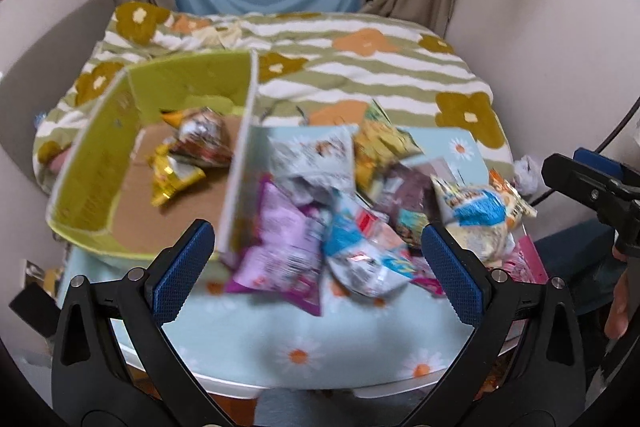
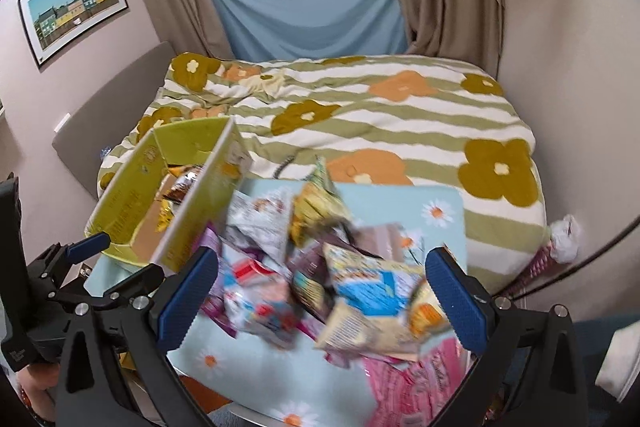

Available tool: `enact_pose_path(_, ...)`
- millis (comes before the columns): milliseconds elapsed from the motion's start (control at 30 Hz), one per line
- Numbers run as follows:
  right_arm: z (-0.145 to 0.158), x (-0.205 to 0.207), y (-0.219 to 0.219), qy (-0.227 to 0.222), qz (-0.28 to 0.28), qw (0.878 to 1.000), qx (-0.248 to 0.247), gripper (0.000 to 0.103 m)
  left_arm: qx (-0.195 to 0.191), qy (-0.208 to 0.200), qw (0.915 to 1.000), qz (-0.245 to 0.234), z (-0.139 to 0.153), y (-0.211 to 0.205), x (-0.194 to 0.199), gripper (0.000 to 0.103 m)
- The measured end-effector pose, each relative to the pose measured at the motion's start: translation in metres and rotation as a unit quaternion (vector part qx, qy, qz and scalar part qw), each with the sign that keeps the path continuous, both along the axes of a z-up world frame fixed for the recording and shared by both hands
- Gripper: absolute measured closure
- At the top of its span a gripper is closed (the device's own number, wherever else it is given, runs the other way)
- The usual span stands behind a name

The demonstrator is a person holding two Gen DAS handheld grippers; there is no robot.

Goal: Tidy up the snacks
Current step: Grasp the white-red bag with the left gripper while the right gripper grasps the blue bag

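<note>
Left gripper (image 1: 316, 267): I held its jaws wide, gripping nothing, above the table's (image 1: 280, 367) near edge.
Right gripper (image 2: 322, 295): mine gaped wide too, empty, over the snack pile (image 2: 320, 267).
Snack pile: loose packets heaped on the daisy cloth, right of the box.
Green box (image 1: 92, 163): held a few packets (image 1: 192, 147).
Bed (image 2: 400, 115): lay beyond.

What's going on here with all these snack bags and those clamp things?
A person holds a two-finger gripper in each hand, sorting snacks on a small table. The left gripper and right gripper are both open and empty, hanging over a pile of snack bags on the daisy tablecloth. A green cardboard box beside the pile already holds a few packets. Most bags are not yet sorted.
</note>
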State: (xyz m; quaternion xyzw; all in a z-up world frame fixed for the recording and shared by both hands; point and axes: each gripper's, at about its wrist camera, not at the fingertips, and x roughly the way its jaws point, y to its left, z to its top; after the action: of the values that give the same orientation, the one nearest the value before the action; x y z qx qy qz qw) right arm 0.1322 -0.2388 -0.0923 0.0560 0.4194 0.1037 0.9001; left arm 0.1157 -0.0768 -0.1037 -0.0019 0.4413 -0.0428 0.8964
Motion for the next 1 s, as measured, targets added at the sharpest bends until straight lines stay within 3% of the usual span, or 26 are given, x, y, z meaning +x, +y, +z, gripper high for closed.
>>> enact_pose_path(133, -0.026, -0.006, -0.026, 0.021, -0.013, 0.999, 0.023, 0.000, -0.014, 0.013, 0.9998, 0.002, -0.020, -0.021, 0.002, 0.000)
enact_pose_path(600, -0.088, 0.001, -0.045, 0.059, -0.044, 0.997, 0.035, 0.000, 0.028, 0.040, 0.9988, -0.002, -0.102, -0.060, 0.018, 0.000)
enact_pose_path(733, -0.100, 0.005, -0.041, 0.066, -0.040, 0.997, 0.029, 0.000, 0.034, 0.049, 0.9982, -0.008, -0.113, -0.063, 0.022, 0.012)
enact_pose_path(900, -0.109, 0.009, -0.038, 0.073, -0.040, 0.996, 0.025, 0.000, 0.043, 0.054, 0.9976, -0.008, -0.119, -0.064, 0.027, 0.016)
enact_pose_path(1000, -0.113, 0.012, -0.035, 0.076, -0.040, 0.996, 0.022, 0.000, 0.052, 0.061, 0.9967, -0.005, -0.122, -0.062, 0.031, 0.031)
